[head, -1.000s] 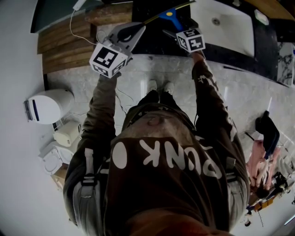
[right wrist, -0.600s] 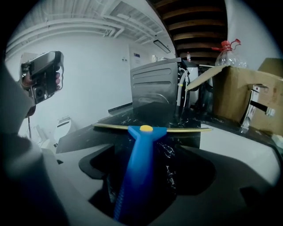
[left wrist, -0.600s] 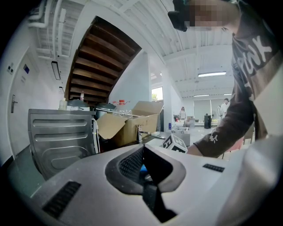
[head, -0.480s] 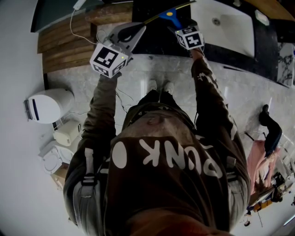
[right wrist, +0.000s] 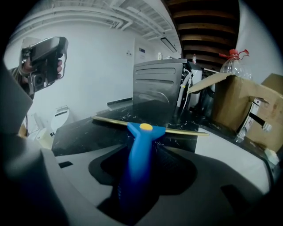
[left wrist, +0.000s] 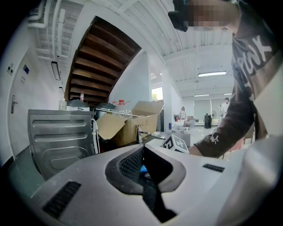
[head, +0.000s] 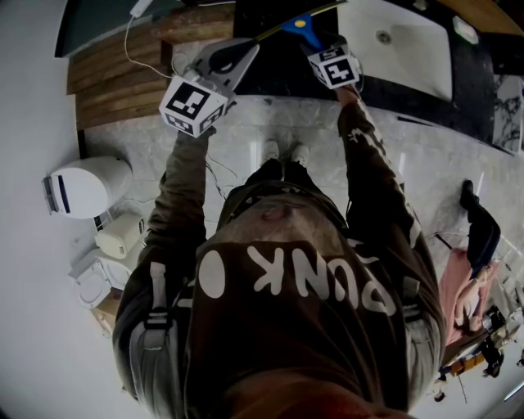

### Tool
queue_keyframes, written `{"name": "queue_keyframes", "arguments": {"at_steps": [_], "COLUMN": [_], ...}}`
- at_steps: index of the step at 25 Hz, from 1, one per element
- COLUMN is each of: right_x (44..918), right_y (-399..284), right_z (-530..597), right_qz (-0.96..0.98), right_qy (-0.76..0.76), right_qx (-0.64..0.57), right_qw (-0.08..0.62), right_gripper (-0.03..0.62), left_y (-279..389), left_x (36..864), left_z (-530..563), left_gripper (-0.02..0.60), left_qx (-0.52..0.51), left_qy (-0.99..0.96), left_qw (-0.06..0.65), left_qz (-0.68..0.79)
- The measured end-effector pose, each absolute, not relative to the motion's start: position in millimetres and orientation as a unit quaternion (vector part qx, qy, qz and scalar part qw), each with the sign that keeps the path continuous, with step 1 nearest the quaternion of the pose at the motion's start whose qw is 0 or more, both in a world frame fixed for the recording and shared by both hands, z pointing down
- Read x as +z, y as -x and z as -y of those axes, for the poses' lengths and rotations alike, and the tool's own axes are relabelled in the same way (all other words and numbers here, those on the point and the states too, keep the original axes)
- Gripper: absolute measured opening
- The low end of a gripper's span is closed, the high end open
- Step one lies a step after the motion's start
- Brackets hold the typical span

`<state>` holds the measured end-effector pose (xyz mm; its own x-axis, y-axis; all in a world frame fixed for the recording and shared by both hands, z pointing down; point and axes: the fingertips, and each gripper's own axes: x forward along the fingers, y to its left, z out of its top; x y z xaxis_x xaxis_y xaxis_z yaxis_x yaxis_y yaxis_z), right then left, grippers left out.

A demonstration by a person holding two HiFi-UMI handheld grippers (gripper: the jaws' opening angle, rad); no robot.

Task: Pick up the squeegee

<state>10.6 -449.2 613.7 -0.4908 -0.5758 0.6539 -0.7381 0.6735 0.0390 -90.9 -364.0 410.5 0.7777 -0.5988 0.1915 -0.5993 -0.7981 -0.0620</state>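
Observation:
The squeegee (head: 301, 24) has a blue handle and a long yellow-edged blade and lies on the black marble counter (head: 262, 78). In the right gripper view its handle (right wrist: 140, 150) runs straight back between my jaws, with the blade (right wrist: 177, 130) lying crosswise beyond them. My right gripper (head: 316, 42) has just been closing, and its pads now sit against the handle's sides. My left gripper (head: 246, 51) hovers to the left above the counter's near edge, shut and holding nothing (left wrist: 142, 148).
A white sink (head: 401, 49) is set into the counter to the right of the squeegee. Behind the counter stand a metal appliance (right wrist: 159, 84), a cardboard box (right wrist: 239, 101) and a plastic bottle (right wrist: 234, 62). Wooden steps (head: 115, 78) lie at the left.
My right gripper has edged forward along the squeegee's handle. The left gripper has stayed where it was.

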Motion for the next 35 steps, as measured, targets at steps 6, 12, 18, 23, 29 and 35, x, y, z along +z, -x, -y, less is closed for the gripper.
{"name": "queue_keyframes", "arguments": {"at_steps": [6,12,18,23,29,35], "right_x": [620,614,611,594,562,519], "right_y": [-10,-11,-14,-16,-20,-23], "right_z": [450,454,452,449,447,438], "right_qz": [0.847,0.848,0.850,0.854,0.862,0.871], "right_qy": [-0.389,-0.403,-0.410,-0.413,-0.422,-0.430], "right_qx": [0.119,0.123,0.135,0.129,0.101,0.065], "right_qw": [0.343,0.321,0.303,0.288,0.261,0.229], "right_gripper": [0.146,0.143,0.143,0.143,0.143,0.143], "left_y": [87,90,89,86,81,79], "left_x": [410,409,409,407,404,393], "left_z": [362,363,360,359,359,358], "left_gripper": [0.003,0.003,0.003,0.003,0.003,0.003], "left_qx": [0.101,0.103,0.103,0.103,0.101,0.100], "left_qy": [-0.943,-0.942,-0.941,-0.942,-0.942,-0.942], "left_qw": [0.001,0.000,0.001,-0.001,-0.006,-0.017], "left_qz": [0.317,0.321,0.322,0.321,0.319,0.319]}}
